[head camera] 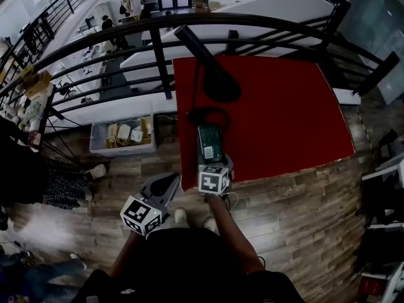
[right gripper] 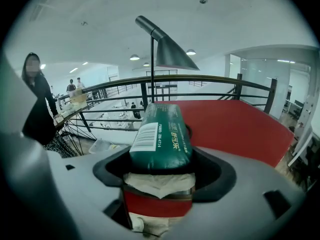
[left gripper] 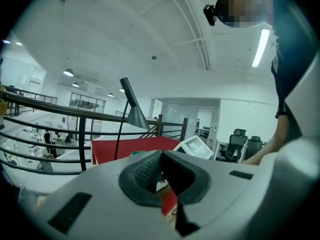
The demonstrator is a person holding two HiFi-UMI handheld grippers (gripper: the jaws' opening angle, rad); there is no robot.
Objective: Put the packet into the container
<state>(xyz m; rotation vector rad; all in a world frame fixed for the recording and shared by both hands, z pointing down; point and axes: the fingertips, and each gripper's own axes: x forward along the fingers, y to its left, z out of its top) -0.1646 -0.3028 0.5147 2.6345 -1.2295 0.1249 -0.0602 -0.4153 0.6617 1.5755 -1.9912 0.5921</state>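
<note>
A dark green packet (head camera: 209, 142) with a white barcode label sits lengthwise between the jaws of my right gripper (head camera: 210, 161), which is shut on it. It hangs over the near left edge of the red table (head camera: 278, 118). In the right gripper view the packet (right gripper: 162, 136) fills the gap in my right gripper (right gripper: 161, 160) and points toward the lamp; something white and crumpled shows under it. My left gripper (head camera: 168, 183) hangs lower left, off the table and above the wooden floor. Its jaws (left gripper: 161, 156) meet at the tips with nothing between them.
A black floor lamp (head camera: 211, 68) leans over the table's left part, its round base (head camera: 208, 115) just beyond the packet. A clear plastic bin (head camera: 123, 136) with small items stands on the floor left of the table. A black railing (head camera: 158, 55) runs behind. A person (right gripper: 37, 101) stands at left.
</note>
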